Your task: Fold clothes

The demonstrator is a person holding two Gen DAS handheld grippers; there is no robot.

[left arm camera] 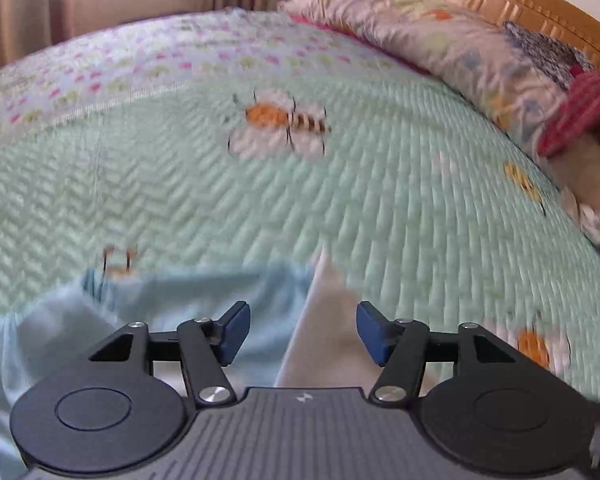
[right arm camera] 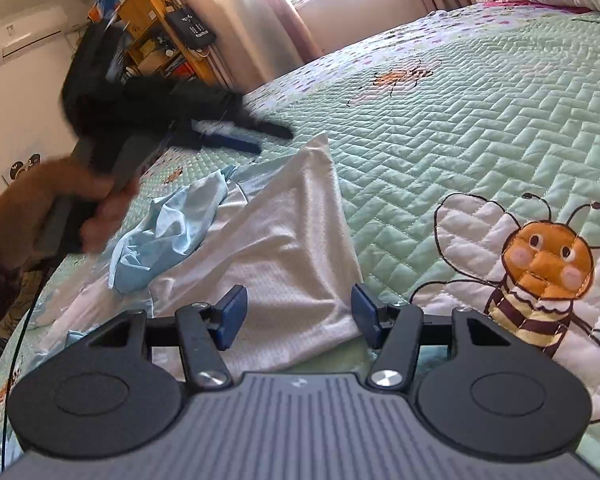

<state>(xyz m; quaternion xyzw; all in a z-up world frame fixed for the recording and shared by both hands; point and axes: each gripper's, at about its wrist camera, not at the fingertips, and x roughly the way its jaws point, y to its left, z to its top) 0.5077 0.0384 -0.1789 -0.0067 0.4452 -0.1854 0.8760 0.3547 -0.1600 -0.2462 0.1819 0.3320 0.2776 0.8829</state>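
A white mesh garment [right arm camera: 288,248] lies rumpled on the green quilted bedspread [right arm camera: 480,128], with a light blue garment [right arm camera: 168,232] crumpled against its left side. My right gripper [right arm camera: 298,312] is open and empty, just above the white garment's near edge. My left gripper [left arm camera: 302,332] is open and empty, over the seam between the light blue cloth [left arm camera: 172,300] and the white cloth [left arm camera: 328,320]. In the right wrist view the left gripper [right arm camera: 256,136] appears blurred, held in a hand above the far corner of the clothes.
The bedspread carries embroidered bees [right arm camera: 540,272]. Pillows [left arm camera: 440,40] and a red cloth [left arm camera: 580,112] lie against the wooden headboard [left arm camera: 520,4]. A shelf with a telephone [right arm camera: 192,24] and curtains [right arm camera: 252,20] stand beyond the bed's far edge.
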